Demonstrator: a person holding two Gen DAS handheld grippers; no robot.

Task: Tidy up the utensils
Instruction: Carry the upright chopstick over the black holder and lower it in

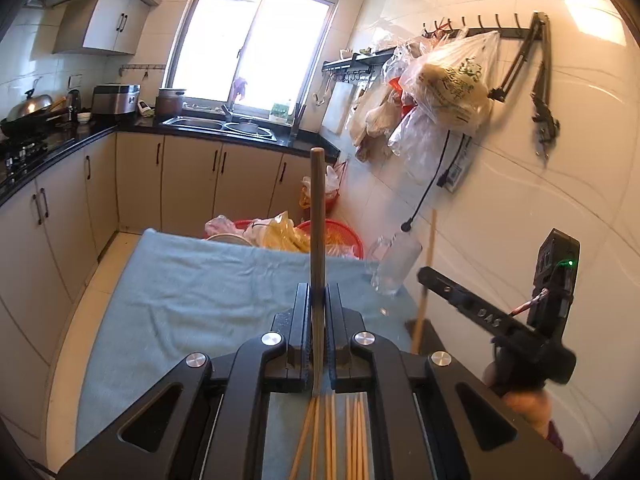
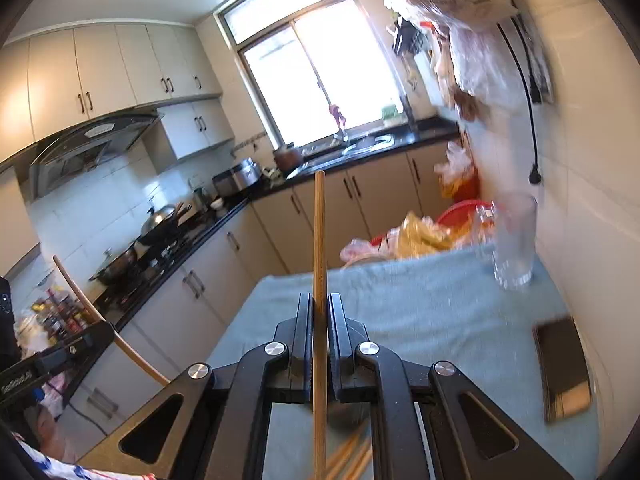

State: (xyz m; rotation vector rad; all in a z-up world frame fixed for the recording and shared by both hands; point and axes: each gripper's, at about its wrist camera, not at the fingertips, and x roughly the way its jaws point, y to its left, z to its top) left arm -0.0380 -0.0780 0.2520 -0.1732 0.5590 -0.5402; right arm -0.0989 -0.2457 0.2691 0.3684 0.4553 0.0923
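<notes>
Wooden chopstick (image 1: 318, 216) pinched in left claw (image 1: 319, 320); right claw (image 2: 320, 328) pinches slender wooden stick (image 2: 319, 240).

My right gripper (image 2: 319, 312) has its jaws clamped on one upright chopstick (image 2: 319, 232). Below lie more chopsticks (image 2: 352, 456) on the blue cloth (image 2: 420, 308). A glass (image 2: 514, 240) stands far right, a dark phone (image 2: 564, 368) nearer.

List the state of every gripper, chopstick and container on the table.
left gripper: shut on a chopstick, held upright
right gripper: shut on another chopstick, upright
loose chopsticks: lying flat on the blue cloth
glass: upright, empty
</notes>
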